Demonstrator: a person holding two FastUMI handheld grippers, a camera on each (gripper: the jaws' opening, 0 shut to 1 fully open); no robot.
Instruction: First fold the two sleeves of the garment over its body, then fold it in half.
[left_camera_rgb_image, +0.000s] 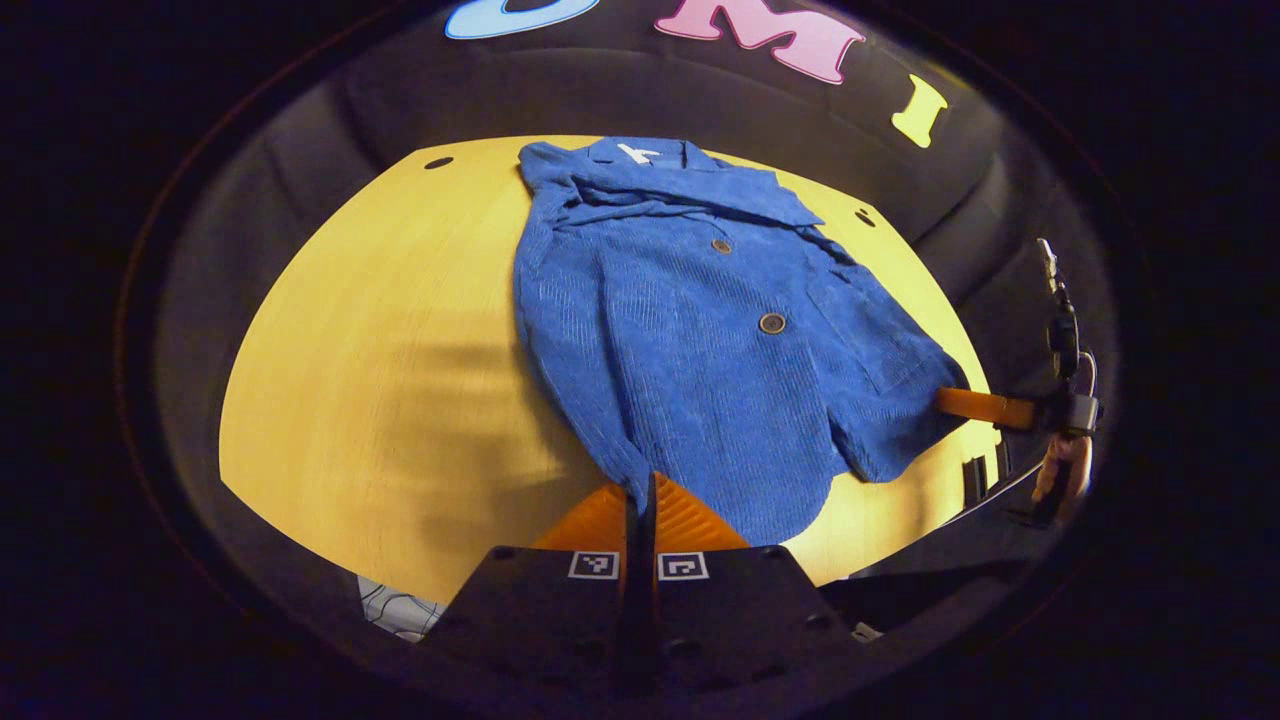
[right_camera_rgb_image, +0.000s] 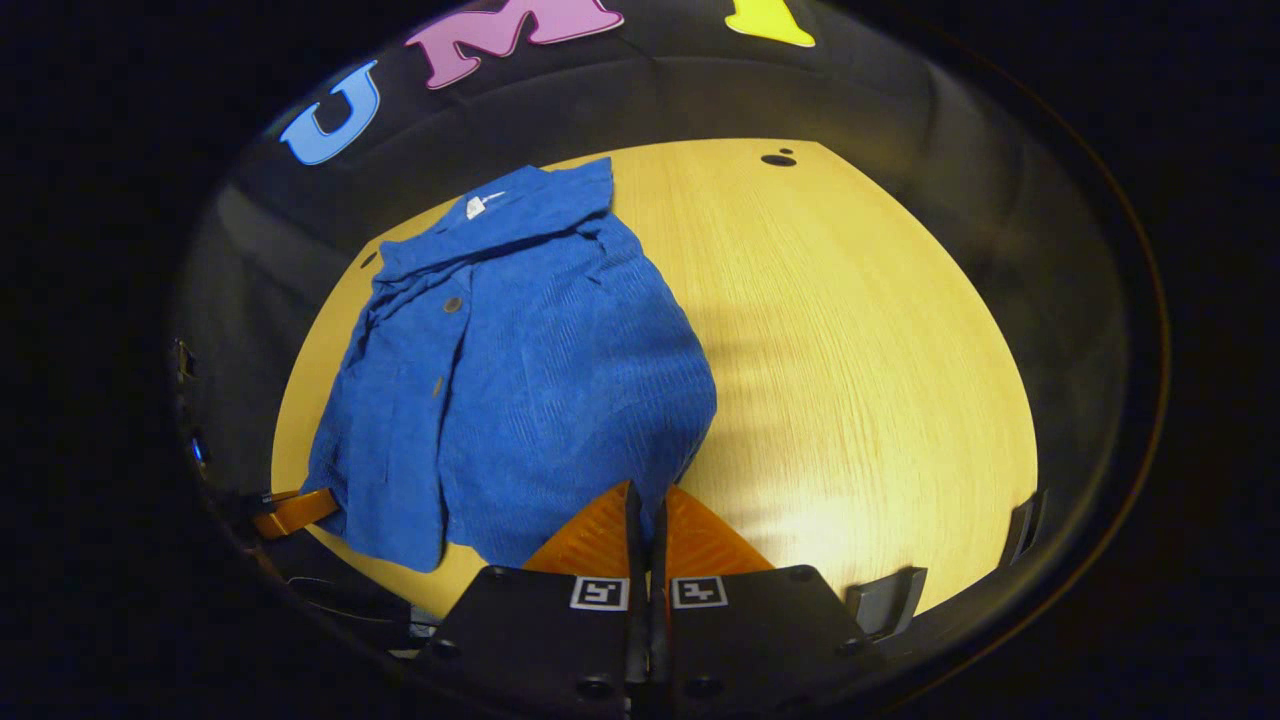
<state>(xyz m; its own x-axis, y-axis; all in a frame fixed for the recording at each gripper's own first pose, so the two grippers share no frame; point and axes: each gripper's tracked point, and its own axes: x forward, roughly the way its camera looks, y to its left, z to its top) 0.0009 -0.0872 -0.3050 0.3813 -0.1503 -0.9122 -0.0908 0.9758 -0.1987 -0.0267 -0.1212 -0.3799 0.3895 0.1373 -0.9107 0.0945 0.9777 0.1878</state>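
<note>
A pale wooden bench (left_camera_rgb_image: 380, 360) stands in a booth with dark cloth walls, and it has small round holes (left_camera_rgb_image: 438, 162) near its far corners. On the bench lies a blue corduroy jacket (left_camera_rgb_image: 700, 340), spread flat with the collar at the far side and the hem toward the near edge. Its front has brown buttons (left_camera_rgb_image: 771, 322) and a white label (left_camera_rgb_image: 636, 152) at the neck. Both sleeves are already laid over the body, so the jacket is a narrow shape.

In the left gripper view, the left gripper (left_camera_rgb_image: 640, 500) is at the near hem of the jacket with its fingers pressed together. The hem meets the finger tips, but I cannot tell if cloth is caught between them. The right gripper (left_camera_rgb_image: 985, 407) is at the right side of this view, at the jacket's side edge, with a hand (left_camera_rgb_image: 1062, 470) behind it.

In the right gripper view, the right gripper (right_camera_rgb_image: 648, 510) is also closed, its tips at the hem of the jacket (right_camera_rgb_image: 520, 370). The left gripper (right_camera_rgb_image: 295, 512) is at the far left, touching the other corner of the hem. Grey brackets (right_camera_rgb_image: 885, 600) sit at the bench (right_camera_rgb_image: 870, 360) edge.
</note>
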